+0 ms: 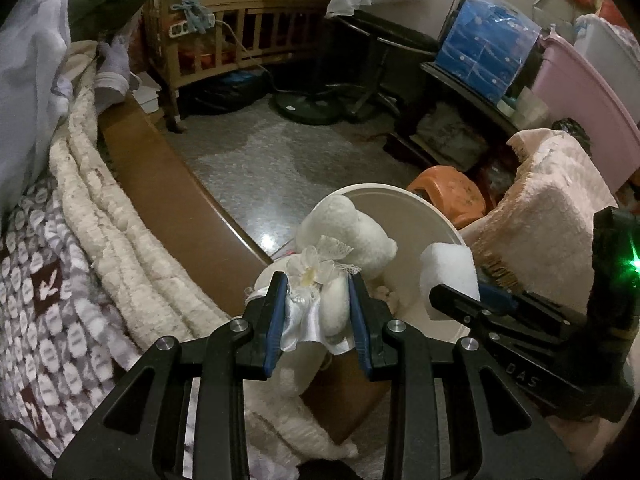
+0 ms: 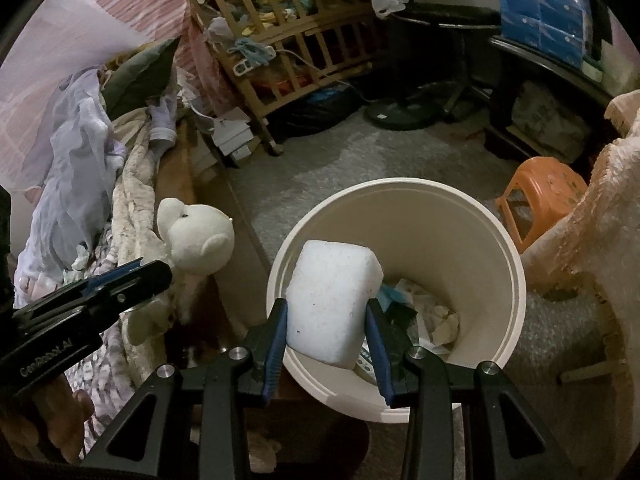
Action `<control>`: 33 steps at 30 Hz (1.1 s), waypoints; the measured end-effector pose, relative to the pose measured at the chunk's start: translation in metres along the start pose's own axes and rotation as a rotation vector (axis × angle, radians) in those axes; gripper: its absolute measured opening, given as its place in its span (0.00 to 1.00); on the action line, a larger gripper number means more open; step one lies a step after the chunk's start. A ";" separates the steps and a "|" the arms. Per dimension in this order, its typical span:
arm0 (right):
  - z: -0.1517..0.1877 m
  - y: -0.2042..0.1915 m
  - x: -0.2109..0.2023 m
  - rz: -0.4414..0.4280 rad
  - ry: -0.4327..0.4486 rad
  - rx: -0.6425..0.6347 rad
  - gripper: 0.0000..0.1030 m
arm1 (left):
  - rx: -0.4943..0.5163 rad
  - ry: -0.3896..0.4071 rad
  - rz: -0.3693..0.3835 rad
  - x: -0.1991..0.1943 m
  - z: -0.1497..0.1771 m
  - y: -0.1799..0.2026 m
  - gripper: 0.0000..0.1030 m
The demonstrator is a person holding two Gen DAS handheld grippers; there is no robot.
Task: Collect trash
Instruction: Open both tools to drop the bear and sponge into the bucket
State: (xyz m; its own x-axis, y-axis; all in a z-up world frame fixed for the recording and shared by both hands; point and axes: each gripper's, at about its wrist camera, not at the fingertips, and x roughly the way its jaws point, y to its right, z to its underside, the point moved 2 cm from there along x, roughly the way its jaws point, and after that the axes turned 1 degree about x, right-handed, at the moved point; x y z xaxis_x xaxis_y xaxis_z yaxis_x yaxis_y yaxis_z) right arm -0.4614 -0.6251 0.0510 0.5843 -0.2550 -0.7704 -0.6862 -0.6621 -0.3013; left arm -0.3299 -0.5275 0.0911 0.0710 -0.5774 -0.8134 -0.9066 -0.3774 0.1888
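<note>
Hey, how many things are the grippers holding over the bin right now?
2. White foam block in the right gripper, above the bin; white teddy bear in the left gripper, beside its rim.

Both the left gripper (image 1: pixel 318 280) and the right gripper (image 2: pixel 327 306) are matte black frames with triangular cut-outs, round silver screws at the pivots and blue pads lining the fingers (image 2: pixel 276 340). White lettering runs along each body; a green light glows on the right one.
</note>
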 end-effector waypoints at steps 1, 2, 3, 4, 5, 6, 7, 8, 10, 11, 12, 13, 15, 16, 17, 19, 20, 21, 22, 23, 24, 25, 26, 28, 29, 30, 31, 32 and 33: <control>0.000 0.002 0.000 0.002 0.000 0.003 0.35 | -0.001 -0.001 0.002 0.001 0.000 0.001 0.27; 0.000 0.003 0.001 0.003 -0.002 0.007 0.35 | -0.002 -0.002 0.004 0.002 0.000 0.002 0.27; -0.001 0.004 0.002 0.004 -0.004 0.011 0.35 | -0.004 -0.003 0.009 0.003 -0.001 0.002 0.27; -0.001 0.004 0.002 0.006 -0.005 0.015 0.35 | -0.006 -0.004 0.013 0.003 -0.001 0.002 0.27; -0.001 0.005 0.003 0.007 -0.005 0.019 0.35 | -0.008 -0.005 0.016 0.004 -0.002 0.002 0.27; -0.001 0.006 0.003 0.012 -0.005 0.022 0.35 | -0.012 -0.006 0.020 0.005 -0.002 0.002 0.27; -0.002 0.006 0.004 0.015 -0.005 0.022 0.35 | -0.013 -0.008 0.022 0.006 -0.002 0.002 0.27; -0.002 0.006 0.004 0.017 -0.005 0.021 0.35 | -0.013 -0.009 0.024 0.006 -0.002 0.003 0.27; -0.001 0.006 0.004 0.019 -0.005 0.018 0.35 | -0.013 -0.010 0.028 0.008 -0.002 0.004 0.27; -0.001 0.006 0.005 0.018 -0.006 0.019 0.35 | -0.012 -0.012 0.030 0.009 -0.003 0.005 0.27; 0.000 0.007 0.005 0.020 -0.007 0.022 0.35 | -0.013 -0.013 0.033 0.009 -0.003 0.005 0.27; 0.000 0.009 0.006 0.023 -0.006 0.026 0.35 | -0.013 -0.012 0.040 0.010 -0.003 0.005 0.27; -0.001 0.012 0.005 0.040 0.000 0.033 0.36 | -0.023 -0.011 0.058 0.010 -0.003 0.005 0.29; -0.002 0.013 0.005 0.053 0.003 0.034 0.43 | -0.030 -0.013 0.069 0.010 -0.003 0.004 0.29; -0.002 0.015 0.005 0.067 0.005 0.036 0.46 | -0.038 -0.014 0.081 0.011 -0.003 0.004 0.32; -0.002 0.018 0.005 0.082 0.001 0.044 0.46 | -0.049 -0.016 0.103 0.011 -0.003 0.003 0.36; -0.003 0.020 0.006 0.080 -0.001 0.053 0.46 | -0.049 -0.018 0.106 0.012 -0.003 0.004 0.36; -0.003 0.022 0.006 0.078 -0.004 0.064 0.46 | -0.047 -0.017 0.106 0.012 -0.002 0.005 0.38; -0.003 0.023 0.006 0.078 -0.007 0.071 0.46 | -0.046 -0.017 0.111 0.011 -0.002 0.005 0.40; -0.002 0.024 0.006 0.077 -0.009 0.074 0.46 | -0.045 -0.017 0.119 0.010 -0.002 0.005 0.43; -0.002 0.024 0.006 0.078 -0.010 0.077 0.46 | -0.044 -0.015 0.123 0.009 -0.001 0.004 0.44; -0.001 0.024 0.006 0.078 -0.012 0.080 0.46 | -0.042 -0.012 0.121 0.007 -0.001 0.004 0.44; -0.001 0.024 0.006 0.077 -0.014 0.085 0.46 | -0.039 -0.009 0.116 0.005 0.000 0.004 0.44; 0.000 0.024 0.007 0.070 -0.025 0.094 0.46 | -0.033 -0.004 0.105 0.002 0.001 0.003 0.44; 0.000 0.024 0.008 0.067 -0.029 0.098 0.46 | -0.032 -0.003 0.100 0.001 0.002 0.002 0.44; 0.001 0.023 0.009 0.066 -0.031 0.100 0.46 | -0.032 0.000 0.091 -0.001 0.003 0.000 0.44; 0.001 0.022 0.009 0.065 -0.032 0.099 0.46 | -0.034 0.002 0.079 -0.002 0.004 -0.001 0.44; 0.002 0.021 0.008 0.063 -0.033 0.096 0.46 | -0.037 0.004 0.070 -0.004 0.005 -0.003 0.44; 0.002 0.020 0.009 0.061 -0.034 0.093 0.46 | -0.041 0.005 0.064 -0.005 0.006 -0.005 0.44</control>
State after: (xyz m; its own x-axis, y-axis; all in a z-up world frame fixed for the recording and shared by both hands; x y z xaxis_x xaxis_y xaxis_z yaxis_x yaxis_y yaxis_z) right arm -0.4706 -0.6391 0.0374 0.5263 -0.2674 -0.8071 -0.7579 -0.5778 -0.3027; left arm -0.3281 -0.5186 0.0905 0.0153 -0.6051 -0.7960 -0.8915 -0.3687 0.2632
